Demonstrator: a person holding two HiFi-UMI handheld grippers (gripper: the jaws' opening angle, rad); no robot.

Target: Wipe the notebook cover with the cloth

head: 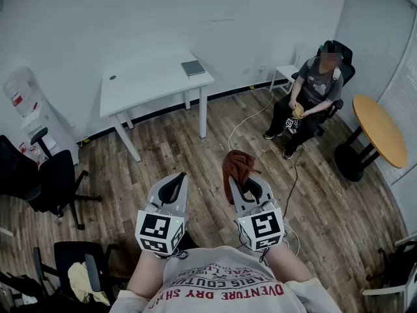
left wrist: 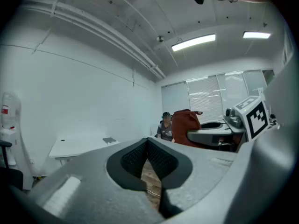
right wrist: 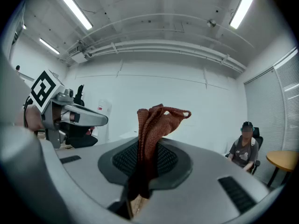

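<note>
A grey notebook (head: 193, 68) lies on the far right corner of a white table (head: 146, 83) across the room; the left gripper view shows the notebook (left wrist: 110, 140) small on that table (left wrist: 77, 146). My right gripper (head: 245, 186) is shut on a rust-brown cloth (head: 238, 164), which sticks up from between the jaws (right wrist: 156, 122). My left gripper (head: 172, 189) is shut with nothing in it, its jaws meeting at the tip (left wrist: 147, 143). Both grippers are held in front of my chest, well short of the table.
A seated person (head: 311, 95) occupies a chair at the back right, with a cable (head: 251, 117) on the wooden floor. A round wooden table (head: 380, 129) stands at the right. Black office chairs (head: 45, 181) and a water dispenser (head: 25, 103) stand at the left.
</note>
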